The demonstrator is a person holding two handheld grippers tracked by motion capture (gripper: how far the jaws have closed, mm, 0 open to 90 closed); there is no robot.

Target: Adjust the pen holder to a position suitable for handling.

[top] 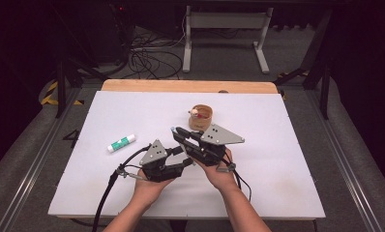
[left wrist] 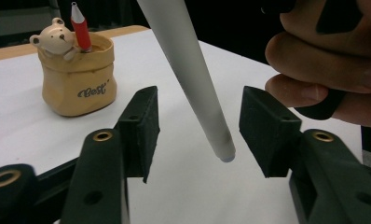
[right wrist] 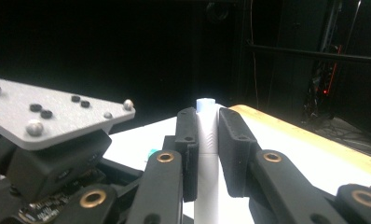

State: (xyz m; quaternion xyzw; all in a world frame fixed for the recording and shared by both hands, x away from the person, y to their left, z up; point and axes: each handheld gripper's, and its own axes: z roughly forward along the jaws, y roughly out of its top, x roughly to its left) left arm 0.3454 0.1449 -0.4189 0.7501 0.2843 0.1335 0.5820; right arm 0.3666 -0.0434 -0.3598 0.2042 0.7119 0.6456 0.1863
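While we hold the white pen [right wrist: 206, 140] clamped in our right gripper [right wrist: 207, 126], its free end hangs between the pads [left wrist: 267, 130] of our left gripper [left wrist: 200, 135], which stand apart and touch nothing. If we close off-centre, one pad could push the tip sideways and twist the pen in the right grip, or the smooth barrel could slip. Beyond them, the bear pot [left wrist: 79, 77] stands on the white table [top: 277, 145].
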